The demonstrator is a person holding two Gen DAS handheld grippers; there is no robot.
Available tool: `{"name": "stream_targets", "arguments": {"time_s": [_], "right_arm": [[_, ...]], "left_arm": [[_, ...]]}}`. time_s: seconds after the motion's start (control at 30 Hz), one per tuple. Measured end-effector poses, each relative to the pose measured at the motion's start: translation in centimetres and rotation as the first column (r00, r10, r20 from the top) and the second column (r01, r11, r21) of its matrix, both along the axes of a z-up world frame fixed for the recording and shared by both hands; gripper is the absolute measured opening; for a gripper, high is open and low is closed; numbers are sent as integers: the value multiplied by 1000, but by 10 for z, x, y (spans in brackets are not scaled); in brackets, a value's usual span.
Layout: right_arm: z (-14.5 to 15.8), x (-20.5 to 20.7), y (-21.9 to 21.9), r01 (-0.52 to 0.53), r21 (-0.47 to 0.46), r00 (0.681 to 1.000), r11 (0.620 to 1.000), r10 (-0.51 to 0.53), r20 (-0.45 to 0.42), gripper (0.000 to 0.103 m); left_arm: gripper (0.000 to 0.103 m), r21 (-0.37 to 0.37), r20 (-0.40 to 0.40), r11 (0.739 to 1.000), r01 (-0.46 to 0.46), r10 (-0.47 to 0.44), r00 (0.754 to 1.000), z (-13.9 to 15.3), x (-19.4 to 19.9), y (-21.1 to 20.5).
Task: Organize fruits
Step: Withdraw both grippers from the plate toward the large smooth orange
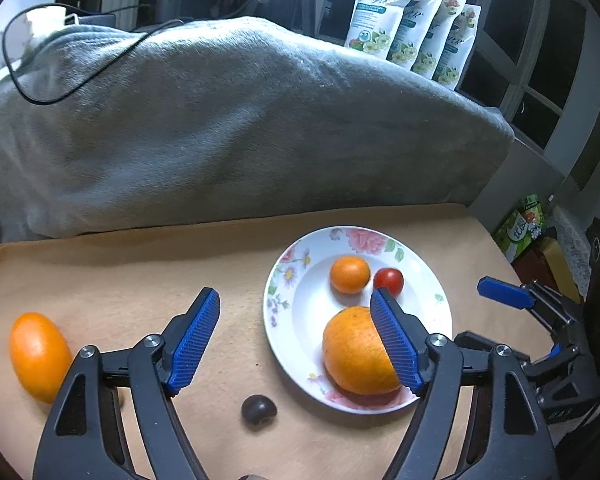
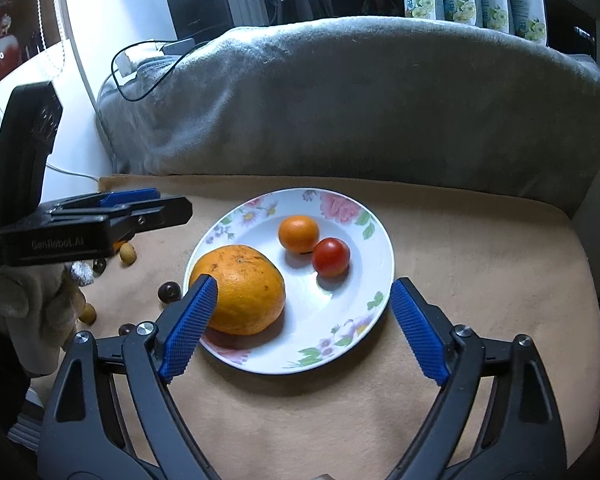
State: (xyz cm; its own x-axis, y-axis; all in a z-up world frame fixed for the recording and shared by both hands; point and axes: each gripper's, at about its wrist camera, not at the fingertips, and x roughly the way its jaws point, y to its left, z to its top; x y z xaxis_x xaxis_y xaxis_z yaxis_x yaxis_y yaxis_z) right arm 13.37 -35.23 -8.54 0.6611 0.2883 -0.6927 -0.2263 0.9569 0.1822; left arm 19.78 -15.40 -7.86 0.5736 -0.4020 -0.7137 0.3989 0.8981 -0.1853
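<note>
A white floral plate (image 1: pixel 300 308) (image 2: pixel 360 272) on the tan cloth holds a large orange (image 1: pixel 354 352) (image 2: pixel 244 288), a small orange (image 1: pixel 350 274) (image 2: pixel 299 233) and a red tomato (image 1: pixel 388 281) (image 2: pixel 331 257). An oval orange fruit (image 1: pixel 39 356) and a dark round fruit (image 1: pixel 259 410) (image 2: pixel 169 292) lie on the cloth left of the plate. My left gripper (image 1: pixel 296 344) is open and empty, its right finger in front of the large orange. My right gripper (image 2: pixel 300 328) is open and empty over the plate's near side.
A grey blanket (image 1: pixel 220 128) (image 2: pixel 360 100) rises behind the cloth, with a black cable (image 1: pixel 60 80) on it. Floral pouches (image 1: pixel 412 24) stand behind. Several small nuts and dark fruits (image 2: pixel 127 254) lie left of the plate. Boxes (image 1: pixel 524 228) sit off the right edge.
</note>
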Motion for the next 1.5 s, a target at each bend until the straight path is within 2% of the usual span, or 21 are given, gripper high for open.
{"name": "stream_targets", "arguments": {"time_s": [0.17,0.3,0.47,0.9,1.17,1.33,1.5], "right_arm": [[9,-1,7,-10,-8,1000,1000,10,7,92],[15,-4,13,-20,-4,1000,1000,20,20,100],[21,-5,20,-24,13,999,1000,23,23,100],[39,-9,51,-52,0,997,999,52,61,100],[46,-8,80,-77,-18,992,997,79,103,100],[46,-4,96,-110,-10,990,994,110,85,100],[45,1,116,-142,-33,986,989,144,83,100]], "left_arm": [[79,15,26,1000,-16,15,1000,7,-10,10],[79,40,50,999,-27,25,998,12,-18,19],[81,72,75,996,-51,46,996,16,-28,32],[81,73,107,986,-148,140,984,17,-49,91],[81,27,73,977,-213,210,975,11,-61,137],[81,31,62,969,-245,243,968,4,-67,157],[81,88,59,954,-285,281,958,-2,-70,173]]}}
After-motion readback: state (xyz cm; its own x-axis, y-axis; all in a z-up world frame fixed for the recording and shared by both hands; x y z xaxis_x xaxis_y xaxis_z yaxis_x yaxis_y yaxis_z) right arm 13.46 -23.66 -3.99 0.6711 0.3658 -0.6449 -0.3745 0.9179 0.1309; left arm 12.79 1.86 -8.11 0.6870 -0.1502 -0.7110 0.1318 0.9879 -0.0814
